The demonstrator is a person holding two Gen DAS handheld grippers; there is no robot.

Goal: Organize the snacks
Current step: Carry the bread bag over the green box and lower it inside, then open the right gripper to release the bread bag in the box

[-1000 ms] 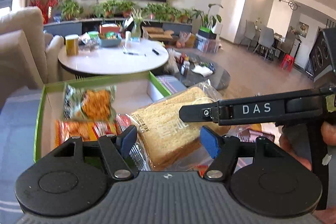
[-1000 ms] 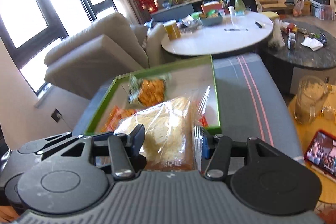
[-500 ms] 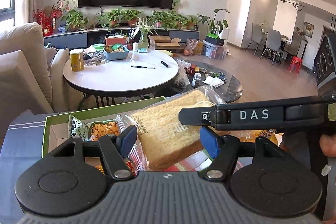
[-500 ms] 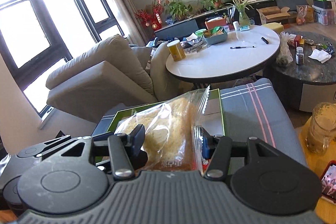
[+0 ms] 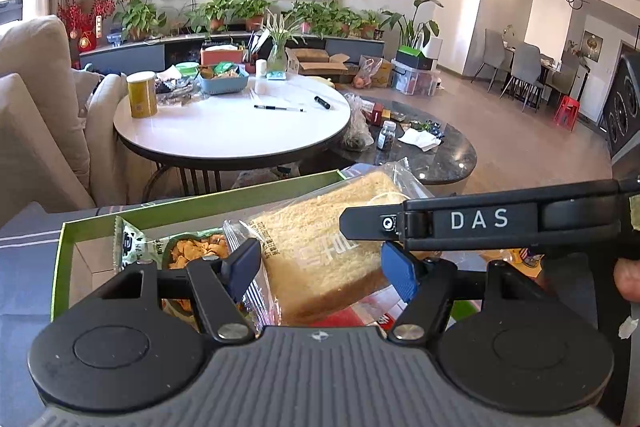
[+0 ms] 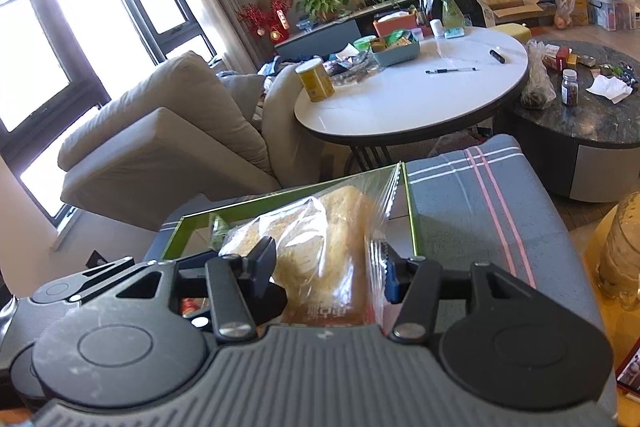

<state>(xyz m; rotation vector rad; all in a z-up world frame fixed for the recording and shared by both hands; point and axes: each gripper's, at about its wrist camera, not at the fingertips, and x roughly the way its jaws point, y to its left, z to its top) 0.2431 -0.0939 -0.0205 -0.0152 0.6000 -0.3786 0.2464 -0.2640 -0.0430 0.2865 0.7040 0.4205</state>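
Both claws grip the same bag of bread: the left gripper point(image 5: 320, 269) has its 2 blue pads against the sides of the bread bag point(image 5: 328, 251), and the right gripper point(image 6: 328, 275) is clamped on the same bag point(image 6: 320, 247) from the other end, its plastic bunched between the jaws. Neither is released.

Compared with 1 second ago, the bag has come up and back toward the cameras. Then it lay low inside the green-edged box point(image 5: 180, 209), across the other packets; now it hangs above the near part of the box, and far more of the living room shows behind it. A chip packet point(image 5: 188, 247) is uncovered in the box (other red wrappers peek out below the bread).

My reading is that the bread is being lifted out to be set somewhere else, so the sorting is at an early stage. With 2 grips on a soft loaf, squeezing or pulling unevenly could crush the slices or tear the thin plastic.
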